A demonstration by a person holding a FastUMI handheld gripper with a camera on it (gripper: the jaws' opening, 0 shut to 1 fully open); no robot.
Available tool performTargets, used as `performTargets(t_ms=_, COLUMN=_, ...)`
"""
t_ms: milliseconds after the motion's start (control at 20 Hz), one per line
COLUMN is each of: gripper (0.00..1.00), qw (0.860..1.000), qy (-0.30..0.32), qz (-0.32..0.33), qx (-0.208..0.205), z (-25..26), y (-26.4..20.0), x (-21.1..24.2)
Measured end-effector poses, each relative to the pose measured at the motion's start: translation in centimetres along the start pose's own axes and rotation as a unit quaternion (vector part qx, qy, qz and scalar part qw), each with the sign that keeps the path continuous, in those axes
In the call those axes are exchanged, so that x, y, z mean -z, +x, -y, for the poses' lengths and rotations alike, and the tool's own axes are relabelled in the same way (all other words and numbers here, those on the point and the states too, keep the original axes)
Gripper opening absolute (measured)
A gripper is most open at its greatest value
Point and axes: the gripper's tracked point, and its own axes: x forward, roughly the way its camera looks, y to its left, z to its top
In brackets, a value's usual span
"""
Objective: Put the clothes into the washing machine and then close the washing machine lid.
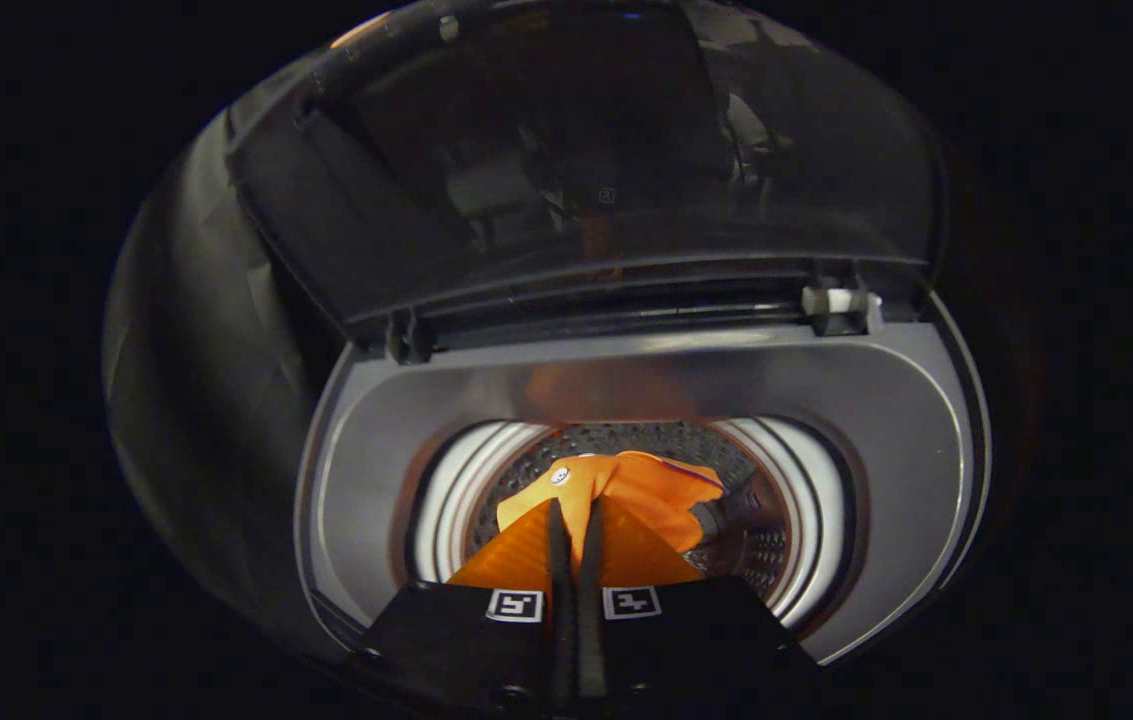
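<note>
Gripper view: claw (pixel 575 520) pinched narrow on orange garment (pixel 646 495) above dim drum (pixel 626 440), raised lid (pixel 576 170) murky with reflections

Gripper-mounted fisheye, looking forward along the gripper (pixel 574 520) fingers from lower centre of frame. Faces steeply down into the washing machine (pixel 646 380) drum (pixel 786 500), close above its opening. Raised lid (pixel 576 170) fills upper frame.

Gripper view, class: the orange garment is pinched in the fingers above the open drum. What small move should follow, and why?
Probably open the gripper. Its fingers are closed on the orange garment, which already hangs inside the drum, and the lid stands raised, so releasing should drop it in.
</note>
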Motion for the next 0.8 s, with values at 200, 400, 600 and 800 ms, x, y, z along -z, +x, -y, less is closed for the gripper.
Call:
performTargets(t_ms=200, gripper=0.09, qw=0.999, qy=0.006, qz=-0.046, qx=0.009, z=0.5, y=1.9, x=1.5)
performTargets(t_ms=400, gripper=0.41, qw=0.999, qy=-0.002, qz=-0.044, qx=0.014, z=0.6, y=1.3, x=1.0)
performTargets(t_ms=600, gripper=0.76, qw=0.998, qy=0.019, qz=-0.065, qx=0.013, z=0.2, y=1.1, x=2.3)
performTargets(t_ms=800, gripper=0.97, qw=0.998, qy=0.016, qz=-0.055, qx=0.01, z=-0.4, y=-0.1, x=2.4)
